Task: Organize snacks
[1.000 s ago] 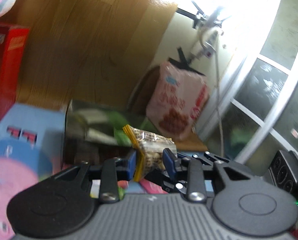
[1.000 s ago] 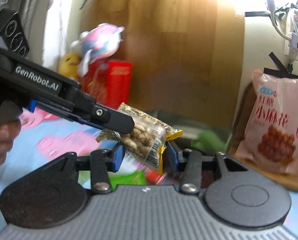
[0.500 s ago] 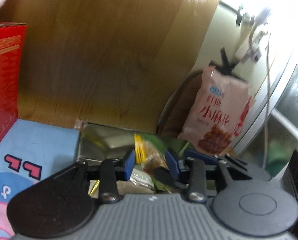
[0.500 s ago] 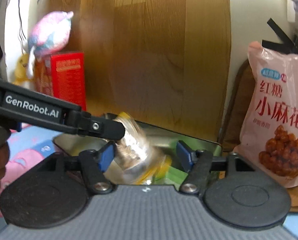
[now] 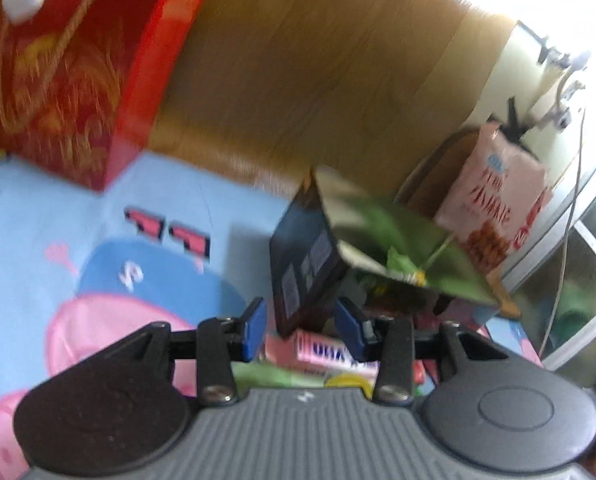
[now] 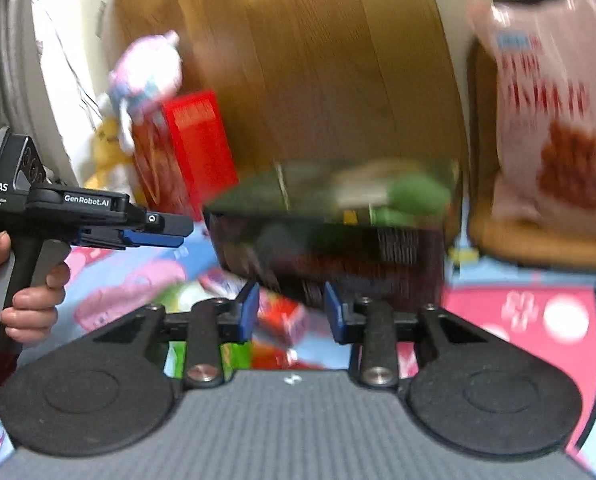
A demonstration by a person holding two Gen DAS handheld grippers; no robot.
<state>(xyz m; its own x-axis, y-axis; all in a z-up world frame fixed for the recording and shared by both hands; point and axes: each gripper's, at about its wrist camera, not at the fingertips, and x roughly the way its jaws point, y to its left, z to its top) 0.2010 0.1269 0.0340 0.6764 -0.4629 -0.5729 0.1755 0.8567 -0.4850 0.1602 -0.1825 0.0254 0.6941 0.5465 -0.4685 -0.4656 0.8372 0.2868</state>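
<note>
A dark snack box [image 5: 305, 268] with a shiny inside stands open on the blue cartoon mat and holds green and yellow packets [image 5: 401, 268]; it also shows in the right wrist view [image 6: 337, 240]. My left gripper [image 5: 301, 332] is open and empty just in front of the box's near corner. My right gripper [image 6: 290, 316] is open and empty before the box. Loose snack packets lie on the mat near both grippers: a pink one [image 5: 321, 354] and a red one [image 6: 286, 320]. The left gripper also shows in the right wrist view [image 6: 154, 232], held in a hand.
A red gift box [image 5: 70, 76] stands at the back left with plush toys [image 6: 146, 72] on it. A pink bag of brown snacks [image 5: 493, 216] leans against the wall at the right, on a wooden stool [image 6: 537, 240]. A wooden board [image 5: 317, 80] backs the mat.
The peanut packet held between the grippers is gone from both; both grippers have pulled back from above the box and now sit lower, with empty jaws. The views are blurred by motion.
</note>
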